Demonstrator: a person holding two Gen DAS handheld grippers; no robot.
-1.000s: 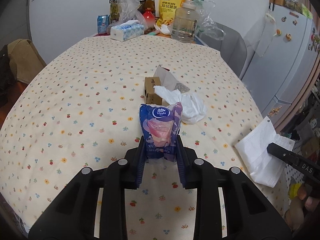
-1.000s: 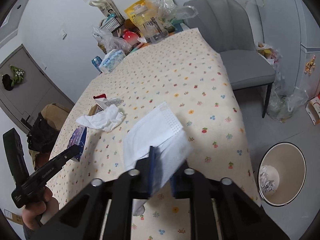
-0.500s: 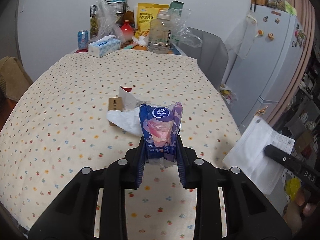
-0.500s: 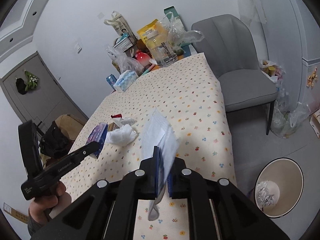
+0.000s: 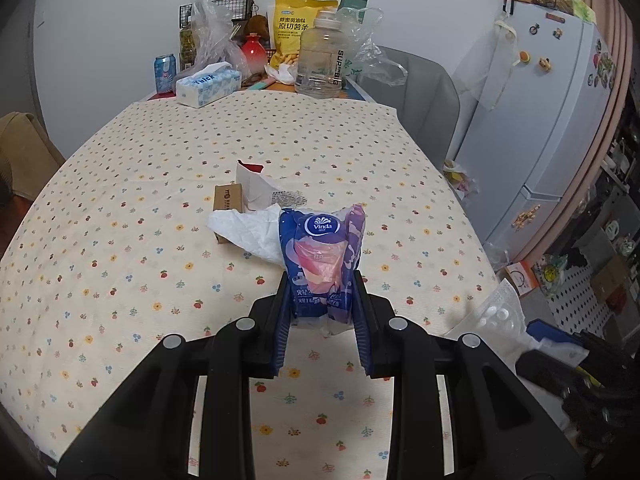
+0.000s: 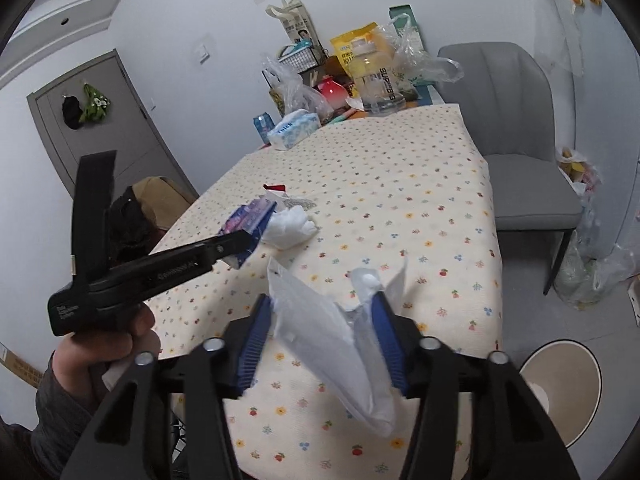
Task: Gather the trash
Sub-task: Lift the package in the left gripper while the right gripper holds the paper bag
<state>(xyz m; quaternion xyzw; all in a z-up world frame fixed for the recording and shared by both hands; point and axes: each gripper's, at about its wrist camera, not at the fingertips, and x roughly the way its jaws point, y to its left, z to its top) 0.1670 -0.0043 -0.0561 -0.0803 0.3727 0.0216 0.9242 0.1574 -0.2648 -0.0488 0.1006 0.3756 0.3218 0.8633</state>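
Counter [image 5: 160, 200] under a cream cloth dotted with small flowers, filling most of both views. White fridge [image 5: 540, 120] with magnets off its right side, grey chair [image 6: 520, 140] pushed up to the far right corner. Round pale bin [image 6: 568, 384] on the floor just past the near right edge, something white inside it.

Left claw [image 5: 321, 280] clenched on a blue and purple tissue pack [image 5: 320, 248], pads pressing both sides, pack upright and lifted clear of the cloth; hand [image 6: 108, 340] wrapped round the handle, seen from the right wrist.

Right claw [image 6: 320, 300] near the counter's right edge, beside the bin: jaws just been opening, now released, blue pads set apart with a white plastic wrapper [image 6: 320, 340] between them, blurred and sagging below the fingers. Whether it touches either pad: cannot tell.

At the far end, a clear water jug [image 5: 320, 64], yellow snack bag [image 5: 296, 32], blue tissue box [image 5: 208, 86] and blue can [image 5: 165, 72].

Mid-counter, lying together: crumpled white tissue [image 5: 248, 232], torn white packet [image 5: 264, 192] with a red inside, small brown box [image 5: 228, 196] touching both
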